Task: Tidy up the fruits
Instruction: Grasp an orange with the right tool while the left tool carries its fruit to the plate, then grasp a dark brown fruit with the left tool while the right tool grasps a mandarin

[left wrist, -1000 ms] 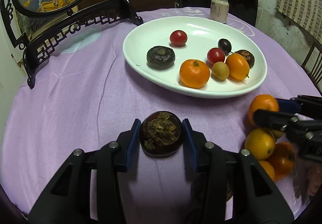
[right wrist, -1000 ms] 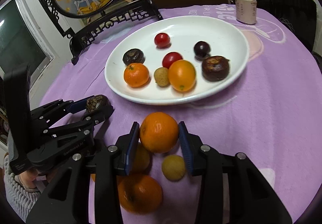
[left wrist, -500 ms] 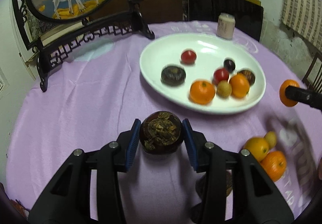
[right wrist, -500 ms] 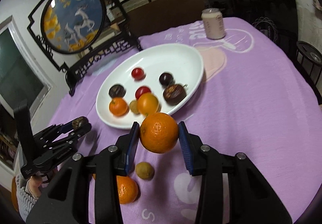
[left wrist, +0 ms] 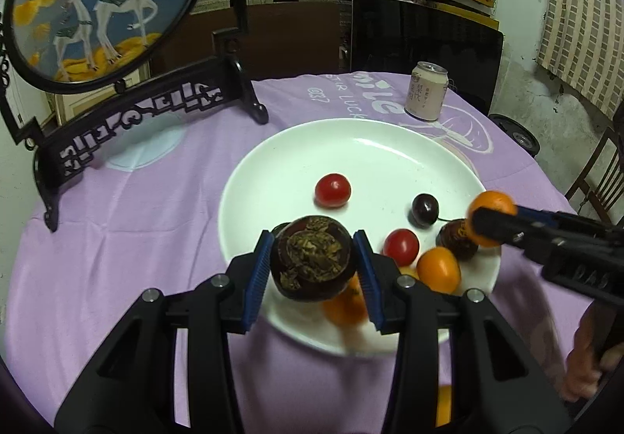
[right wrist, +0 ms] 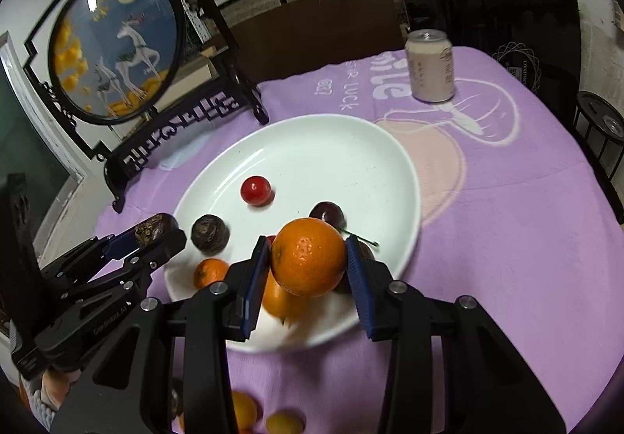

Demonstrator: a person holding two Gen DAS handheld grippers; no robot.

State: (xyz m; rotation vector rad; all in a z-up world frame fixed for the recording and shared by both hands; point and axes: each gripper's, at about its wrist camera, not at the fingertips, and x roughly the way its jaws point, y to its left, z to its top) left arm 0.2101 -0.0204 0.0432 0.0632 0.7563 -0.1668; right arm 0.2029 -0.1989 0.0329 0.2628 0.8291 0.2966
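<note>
Purple cloth (left wrist: 128, 223): soft weave over a round table, printed with pale letters.
Change: both fruits sat on the cloth a second ago; both now hang over the plate's near rim.
Left gripper (left wrist: 312, 270): blue ribbed pads clamped on a dark, rough-topped mangosteen (left wrist: 314, 262).
Right gripper (right wrist: 308, 270): pads clamped on a dimpled round orange (right wrist: 308, 262).
Plate (right wrist: 312, 145): glossy white oval, holding small red, dark and orange fruits.
Can (left wrist: 426, 91): upright cylinder behind the plate.

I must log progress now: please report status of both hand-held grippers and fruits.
Left hand-held gripper shut on mangosteen. Right hand-held gripper shut on orange. Both over white plate; fruits crowd its near side.
</note>
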